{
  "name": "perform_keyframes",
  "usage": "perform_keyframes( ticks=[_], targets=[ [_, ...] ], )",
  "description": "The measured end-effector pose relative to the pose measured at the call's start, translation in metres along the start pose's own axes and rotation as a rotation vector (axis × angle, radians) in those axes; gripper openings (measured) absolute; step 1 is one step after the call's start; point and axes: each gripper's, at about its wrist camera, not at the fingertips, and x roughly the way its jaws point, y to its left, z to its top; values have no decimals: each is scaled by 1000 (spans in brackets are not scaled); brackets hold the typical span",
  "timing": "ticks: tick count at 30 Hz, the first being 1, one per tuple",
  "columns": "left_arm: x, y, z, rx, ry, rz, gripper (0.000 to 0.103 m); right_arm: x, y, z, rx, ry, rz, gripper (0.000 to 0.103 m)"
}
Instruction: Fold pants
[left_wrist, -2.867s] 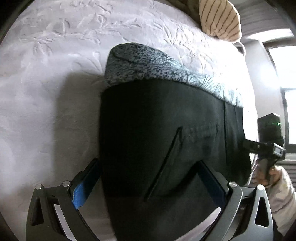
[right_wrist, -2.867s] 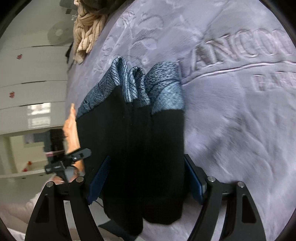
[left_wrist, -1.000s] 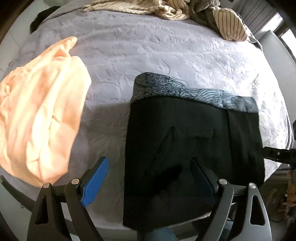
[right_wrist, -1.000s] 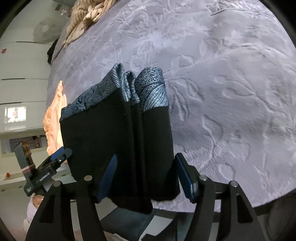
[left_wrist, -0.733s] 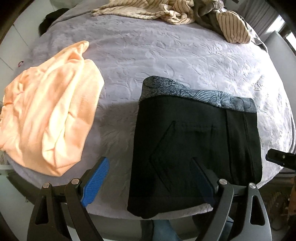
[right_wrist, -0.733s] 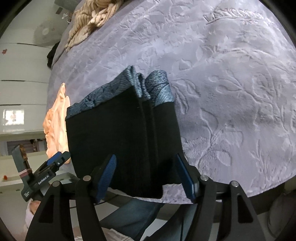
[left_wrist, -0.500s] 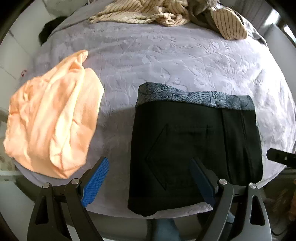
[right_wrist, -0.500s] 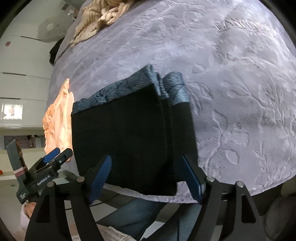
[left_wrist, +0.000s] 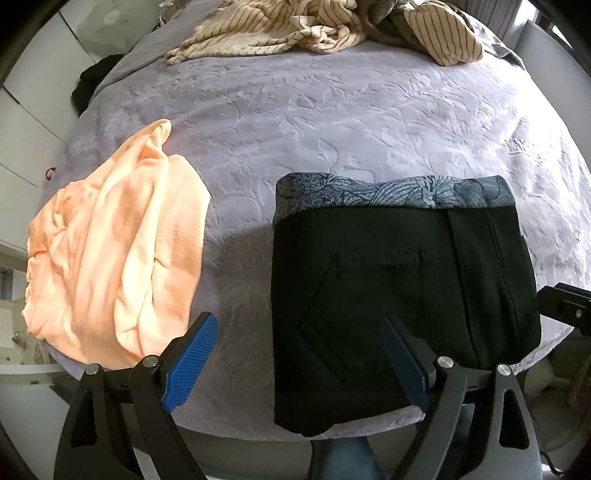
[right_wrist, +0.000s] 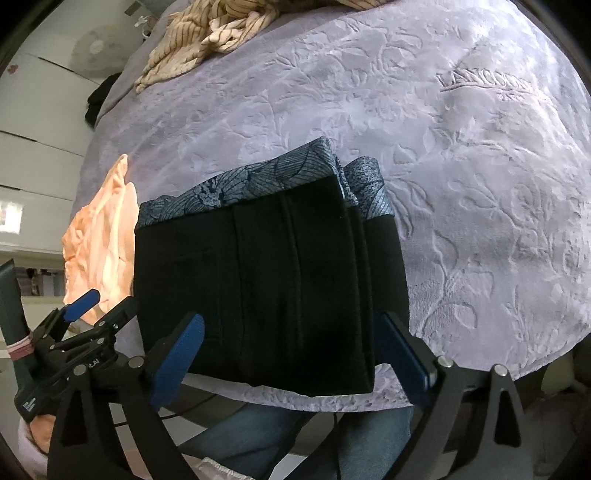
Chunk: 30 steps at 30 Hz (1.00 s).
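The black pants (left_wrist: 399, 291) lie folded into a flat rectangle near the front edge of the bed, with a blue-grey patterned layer (left_wrist: 391, 192) showing along the far side. They also show in the right wrist view (right_wrist: 269, 284). My left gripper (left_wrist: 299, 358) is open and empty, held above the bed's front edge, over the pants' left side. My right gripper (right_wrist: 291, 350) is open and empty, above the pants' near edge. The left gripper also shows at the lower left of the right wrist view (right_wrist: 96, 314).
The bed is covered by a lilac embossed bedspread (left_wrist: 314, 110). A crumpled peach garment (left_wrist: 114, 266) lies left of the pants. Striped beige clothes (left_wrist: 317, 26) are heaped at the far side. A black item (left_wrist: 92, 81) sits at the far left edge. White cabinets stand to the left.
Both grippers have pulled back and up from the folded pants, which stay flat on the bed. More of the bed and the peach garment have come into view.
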Motion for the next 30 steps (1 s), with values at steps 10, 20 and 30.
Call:
perform_keyframes(
  ticks=[10, 20, 30],
  targets=[
    [-3, -7, -5, -17, 0, -36, 90, -8, 5, -4, -42, -27, -87, 96],
    [-2, -16, -6, -14, 12, -51, 103, -15, 3, -3, -76, -51, -144, 103],
    [1, -17, -5, -34, 20, -41, 103, -10, 6, -2, -91, -30, -172, 103]
  ],
)
